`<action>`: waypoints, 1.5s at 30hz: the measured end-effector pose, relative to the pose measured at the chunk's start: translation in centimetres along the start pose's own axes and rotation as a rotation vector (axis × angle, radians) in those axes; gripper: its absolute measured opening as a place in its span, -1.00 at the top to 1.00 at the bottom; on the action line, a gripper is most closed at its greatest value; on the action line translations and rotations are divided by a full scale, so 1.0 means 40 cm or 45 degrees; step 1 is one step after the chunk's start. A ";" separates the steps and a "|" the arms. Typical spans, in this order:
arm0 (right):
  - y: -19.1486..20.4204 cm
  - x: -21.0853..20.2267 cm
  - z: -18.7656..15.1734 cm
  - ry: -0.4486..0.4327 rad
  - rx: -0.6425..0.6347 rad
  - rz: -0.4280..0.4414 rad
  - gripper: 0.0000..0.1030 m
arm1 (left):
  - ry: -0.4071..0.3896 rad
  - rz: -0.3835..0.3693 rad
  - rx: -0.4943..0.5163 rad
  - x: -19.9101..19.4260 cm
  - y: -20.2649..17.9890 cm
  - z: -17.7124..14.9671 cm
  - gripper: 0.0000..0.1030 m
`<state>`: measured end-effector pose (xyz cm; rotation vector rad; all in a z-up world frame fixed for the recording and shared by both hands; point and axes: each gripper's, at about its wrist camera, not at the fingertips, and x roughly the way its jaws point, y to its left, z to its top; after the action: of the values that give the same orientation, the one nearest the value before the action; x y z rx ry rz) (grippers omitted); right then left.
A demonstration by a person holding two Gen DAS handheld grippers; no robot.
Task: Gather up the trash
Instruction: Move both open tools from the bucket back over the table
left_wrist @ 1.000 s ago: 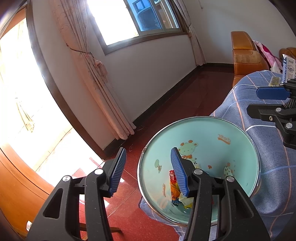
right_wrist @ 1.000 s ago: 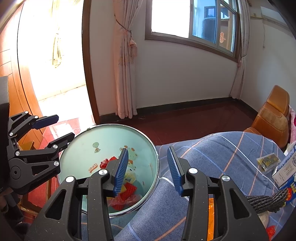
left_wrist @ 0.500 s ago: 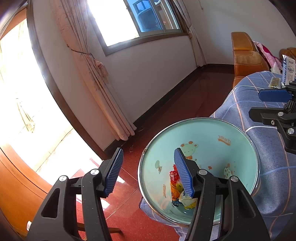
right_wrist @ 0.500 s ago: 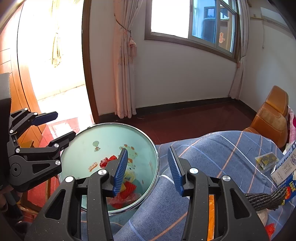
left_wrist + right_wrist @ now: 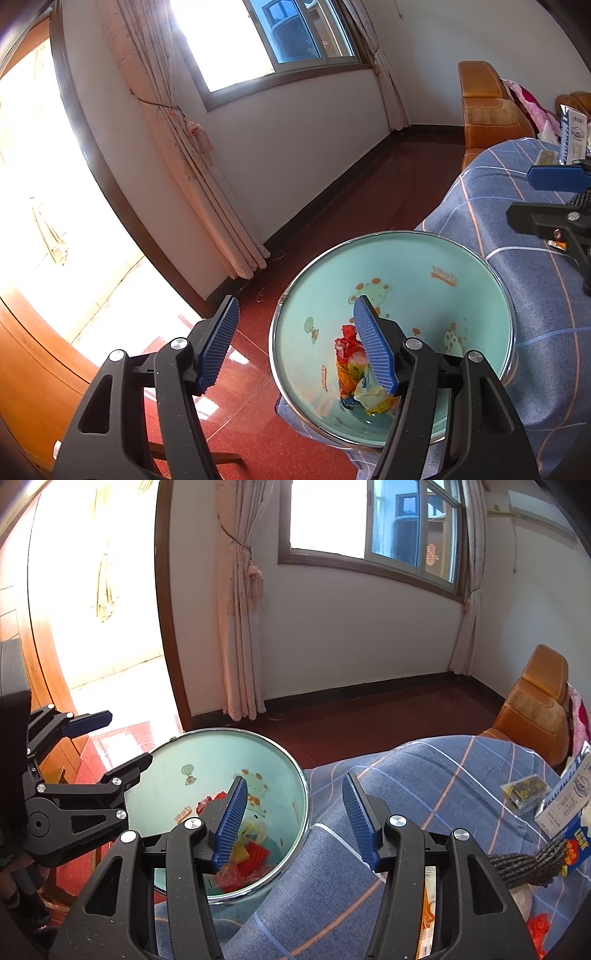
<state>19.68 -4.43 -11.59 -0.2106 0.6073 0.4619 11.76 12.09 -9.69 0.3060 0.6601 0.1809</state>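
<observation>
the trash bin (image 5: 461, 258) — a mint-green pail with cartoon animals printed inside and a shiny metal rim — stands on the red floor (image 5: 332, 206), pressed up against the edge of the table's blue checked cloth (image 5: 424, 775). at its bottom lies a heap of crumpled wrappers (image 5: 354, 373), red, orange and yellow, so part of the collecting looks done.

the left claw (image 5: 295, 345) hangs over the near rim of the bin, one pad above the floor, the other above the wrappers. its jaws have just been opening and stand wide, with nothing between them. the right claw (image 5: 295, 821) straddles the bin's rim where it meets the cloth, its left pad over the bin and its right pad over the table. its jaws have also just been opening, to a middling gap, and hold nothing. my reading is that both have let go of their load into the bin.

what is left sits further out on the table, to the right in the right wrist view: a small dark-and-yellow packet (image 5: 524, 792), a white-and-blue carton (image 5: 569, 801) standing at the edge of view, an orange wrapper (image 5: 426, 904) half hidden under the claw's frame, and a scrap of red (image 5: 537, 925) near the lower corner. whether the carton counts as trash i cannot tell. a dark woven thing (image 5: 524, 862) lies across there too — what it is i cannot make out.

beyond all this, an orange armchair (image 5: 535, 705), pink curtains (image 5: 236, 627) and a bright window (image 5: 369, 524).
</observation>
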 end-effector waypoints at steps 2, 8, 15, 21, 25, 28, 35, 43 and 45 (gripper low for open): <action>-0.002 -0.018 -0.001 -0.008 0.009 -0.005 -0.07 | 0.001 -0.004 0.009 0.001 -0.007 -0.002 -0.26; -0.021 -0.074 -0.014 -0.024 0.037 -0.039 -0.11 | 0.013 -0.027 0.048 0.002 -0.046 -0.007 -0.40; -0.111 -0.207 -0.067 -0.072 0.159 -0.145 -0.18 | -0.001 -0.082 0.028 -0.017 -0.054 -0.005 -0.47; -0.239 -0.343 -0.183 -0.086 0.324 -0.356 -0.26 | 0.004 -0.134 0.029 -0.025 -0.081 -0.013 -0.49; -0.305 -0.385 -0.272 -0.051 0.467 -0.448 -0.27 | -0.003 -0.193 0.064 -0.048 -0.129 -0.021 -0.51; -0.318 -0.395 -0.330 -0.032 0.533 -0.468 -0.27 | -0.017 -0.216 0.101 -0.068 -0.167 -0.027 -0.58; -0.320 -0.385 -0.392 -0.003 0.571 -0.517 -0.27 | -0.045 -0.266 0.158 -0.112 -0.223 -0.033 -0.62; -0.397 -0.425 -0.439 0.002 0.659 -0.576 -0.27 | -0.040 -0.280 0.154 -0.114 -0.243 -0.042 -0.72; -0.405 -0.424 -0.431 -0.002 0.662 -0.581 -0.27 | -0.048 -0.282 0.153 -0.120 -0.246 -0.042 -0.72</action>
<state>6.52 -30.22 -14.50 0.1479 0.6355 -0.1422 7.67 1.96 -11.48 0.3485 0.6636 -0.0761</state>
